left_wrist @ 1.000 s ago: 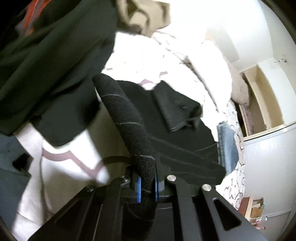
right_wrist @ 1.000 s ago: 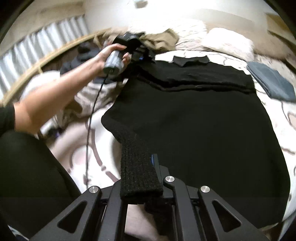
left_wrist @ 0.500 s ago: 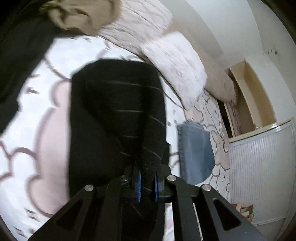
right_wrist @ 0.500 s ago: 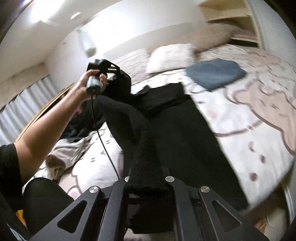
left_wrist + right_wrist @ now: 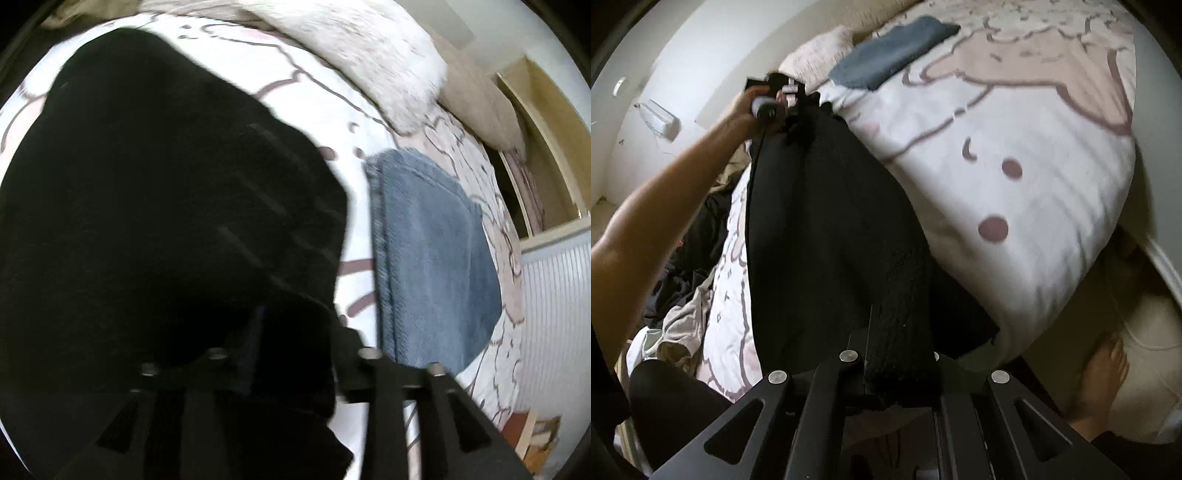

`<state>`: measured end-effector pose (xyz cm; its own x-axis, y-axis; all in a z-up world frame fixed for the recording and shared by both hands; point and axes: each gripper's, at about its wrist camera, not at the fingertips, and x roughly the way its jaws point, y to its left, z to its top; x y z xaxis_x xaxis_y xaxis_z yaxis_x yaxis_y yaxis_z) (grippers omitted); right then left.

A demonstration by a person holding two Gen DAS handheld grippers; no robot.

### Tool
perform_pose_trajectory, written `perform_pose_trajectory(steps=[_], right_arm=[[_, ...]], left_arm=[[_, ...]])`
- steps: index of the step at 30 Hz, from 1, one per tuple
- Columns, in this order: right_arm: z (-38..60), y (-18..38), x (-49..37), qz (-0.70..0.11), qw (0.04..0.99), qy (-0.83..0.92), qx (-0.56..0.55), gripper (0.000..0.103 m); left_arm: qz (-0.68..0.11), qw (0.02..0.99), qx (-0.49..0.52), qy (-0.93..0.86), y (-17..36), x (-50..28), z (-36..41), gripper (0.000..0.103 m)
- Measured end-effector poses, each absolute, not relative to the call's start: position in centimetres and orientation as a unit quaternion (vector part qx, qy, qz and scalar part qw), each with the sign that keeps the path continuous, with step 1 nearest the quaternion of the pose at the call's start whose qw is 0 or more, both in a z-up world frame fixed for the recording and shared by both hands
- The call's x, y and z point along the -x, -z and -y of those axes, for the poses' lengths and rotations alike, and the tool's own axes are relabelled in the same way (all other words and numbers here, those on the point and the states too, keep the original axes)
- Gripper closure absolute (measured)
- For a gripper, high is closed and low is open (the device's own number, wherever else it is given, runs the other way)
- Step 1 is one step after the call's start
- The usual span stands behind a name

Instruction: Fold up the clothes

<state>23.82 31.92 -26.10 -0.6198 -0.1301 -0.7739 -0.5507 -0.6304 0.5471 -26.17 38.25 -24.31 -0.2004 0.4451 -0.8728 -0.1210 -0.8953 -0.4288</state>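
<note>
Garment (image 5: 827,236) hangs clamped between both hand-held grippers, left (image 5: 798,98) ahead of right (image 5: 897,373); keep edge taut, level, lowering onto bed (image 5: 1015,155) evenly.

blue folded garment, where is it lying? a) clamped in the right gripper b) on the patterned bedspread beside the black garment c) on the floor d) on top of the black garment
b, the blue folded garment lies flat on the patterned bedspread, apart from the black garment.
</note>
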Motion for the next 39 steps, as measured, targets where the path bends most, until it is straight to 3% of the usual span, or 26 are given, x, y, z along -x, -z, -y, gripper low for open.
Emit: perform_pose_trajectory(steps=[5, 10, 13, 14, 15, 18, 21, 26, 33, 37, 39], right_arm=[[-31.2, 26.3, -23.5, -0.405, 0.136, -0.796, 0.428, 0.099], [-31.4, 26.7, -23.9, -0.404, 0.156, -0.79, 0.434, 0.096], [-32.3, 25.6, -25.3, -0.417, 0.192, -0.776, 0.433, 0.056], [-32.6, 25.1, -26.0, -0.418, 0.208, -0.772, 0.43, 0.037], [-33.3, 23.7, -26.7, -0.413, 0.211, -0.777, 0.426, 0.036], [-35.2, 19.1, -28.5, -0.385, 0.208, -0.799, 0.412, 0.036], [-37.2, 13.1, -27.9, -0.307, 0.177, -0.841, 0.409, 0.037], [-35.8, 8.2, -20.4, -0.137, 0.061, -0.878, 0.455, 0.058], [-29.5, 16.4, -11.7, -0.008, -0.121, -0.839, 0.53, 0.064], [-30.2, 22.5, -10.3, 0.032, -0.095, -0.821, 0.562, 0.064], [-31.2, 23.5, -10.8, 0.036, -0.08, -0.833, 0.547, 0.069]], left_arm=[[0.065, 0.266, 0.598, -0.754, 20.5, 24.4, -39.9, 0.04], [-0.028, 0.361, 0.554, -0.75, 16.2, 17.8, -37.0, 0.04], [-0.077, 0.416, 0.533, -0.733, 15.2, 12.7, -33.7, 0.04], [-0.093, 0.43, 0.527, -0.727, 15.4, 11.2, -32.5, 0.04], [-0.109, 0.444, 0.522, -0.72, 15.7, 9.7, -31.6, 0.04], [-0.157, 0.481, 0.507, -0.698, 16.7, 4.7, -28.7, 0.04], [-0.206, 0.512, 0.479, -0.683, 18.2, -0.3, -26.6, 0.04], [-0.284, 0.536, 0.439, -0.663, 21.2, -6.9, -24.4, 0.04], [-0.361, 0.54, 0.402, -0.645, 25.1, -12.8, -21.8, 0.04], [-0.376, 0.545, 0.346, -0.665, 24.5, -15.1, -19.7, 0.04], [-0.391, 0.533, 0.296, -0.69, 23.8, -16.3, -18.1, 0.04]])
